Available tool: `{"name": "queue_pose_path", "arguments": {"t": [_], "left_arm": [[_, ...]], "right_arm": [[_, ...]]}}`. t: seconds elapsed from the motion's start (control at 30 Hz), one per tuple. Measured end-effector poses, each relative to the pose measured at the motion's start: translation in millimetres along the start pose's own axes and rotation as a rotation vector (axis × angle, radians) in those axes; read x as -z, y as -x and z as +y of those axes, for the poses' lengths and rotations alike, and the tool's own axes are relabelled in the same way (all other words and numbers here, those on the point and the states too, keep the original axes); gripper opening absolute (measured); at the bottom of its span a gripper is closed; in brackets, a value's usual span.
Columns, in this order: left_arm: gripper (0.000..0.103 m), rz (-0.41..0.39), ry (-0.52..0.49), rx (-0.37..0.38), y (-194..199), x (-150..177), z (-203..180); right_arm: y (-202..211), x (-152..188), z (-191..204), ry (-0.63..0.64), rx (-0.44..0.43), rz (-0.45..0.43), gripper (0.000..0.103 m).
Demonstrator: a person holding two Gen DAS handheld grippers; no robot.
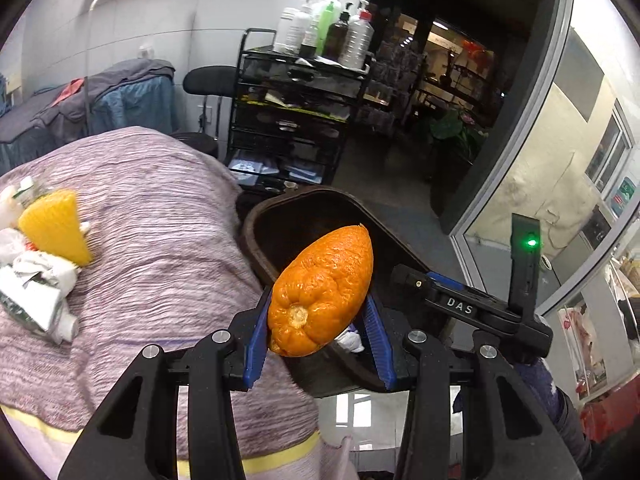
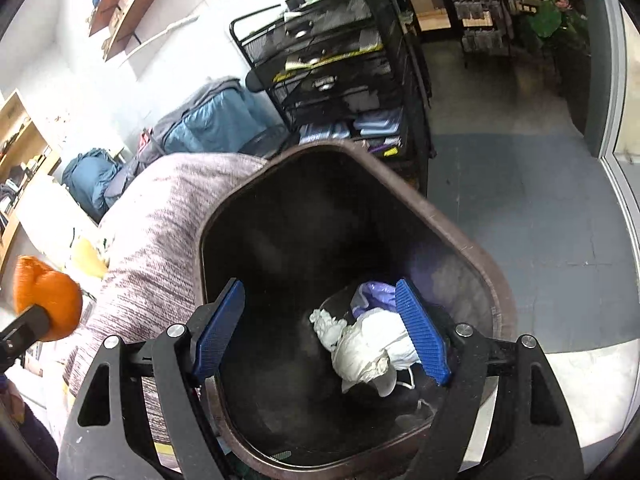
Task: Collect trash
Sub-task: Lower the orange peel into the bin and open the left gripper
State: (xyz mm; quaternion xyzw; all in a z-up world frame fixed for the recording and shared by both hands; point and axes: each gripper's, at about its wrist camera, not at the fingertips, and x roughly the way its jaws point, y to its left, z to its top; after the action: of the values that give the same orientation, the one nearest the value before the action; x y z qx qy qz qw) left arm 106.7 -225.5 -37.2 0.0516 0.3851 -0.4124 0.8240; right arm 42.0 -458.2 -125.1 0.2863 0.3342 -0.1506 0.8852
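Note:
My left gripper [image 1: 316,320] is shut on an orange peel [image 1: 320,292] and holds it at the near rim of a dark brown trash bin [image 1: 260,236]. The peel also shows at the far left of the right wrist view [image 2: 48,300]. My right gripper [image 2: 320,332] is open and empty, right above the bin's mouth [image 2: 452,224]. Inside the bin lie crumpled white paper [image 2: 372,348] and a purple bag [image 2: 372,294]. On the purple-grey blanket [image 1: 152,216] at the left lie a yellow wedge-shaped piece [image 1: 56,228], crumpled white paper [image 1: 48,268] and a squeezed tube [image 1: 40,308].
A black mesh cart [image 1: 296,116] with several bottles [image 1: 332,28] on top stands behind the bin. A black stool [image 1: 212,80] and a cloth-covered rack [image 1: 120,96] are at the back left. A glass door [image 1: 560,160] is at the right; grey floor [image 2: 520,184] lies beyond the bin.

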Motion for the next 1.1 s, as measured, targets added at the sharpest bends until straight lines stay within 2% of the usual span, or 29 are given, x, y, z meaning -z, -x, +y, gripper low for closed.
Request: {"name": "queue_pose_path", "arguments": {"t": [0.43, 1.0, 1.07, 1.1], "left_arm": [[0.043, 0.064, -0.048, -0.004, -43, -11, -21], [0.043, 0.151, -0.102, -0.029, -85, -11, -38], [0.046, 0.155, -0.102, -0.034, -88, -10, -38], [0.051, 0.154, -0.106, -0.037, -88, -10, -37]], "right_arm": [[30, -12, -16, -0.034, 0.045, -0.098, 0.077], [37, -15, -36, -0.077, 0.079, -0.114, 0.078], [37, -15, -38, -0.082, 0.081, -0.114, 0.080], [36, -14, -38, -0.083, 0.081, -0.113, 0.081]]}}
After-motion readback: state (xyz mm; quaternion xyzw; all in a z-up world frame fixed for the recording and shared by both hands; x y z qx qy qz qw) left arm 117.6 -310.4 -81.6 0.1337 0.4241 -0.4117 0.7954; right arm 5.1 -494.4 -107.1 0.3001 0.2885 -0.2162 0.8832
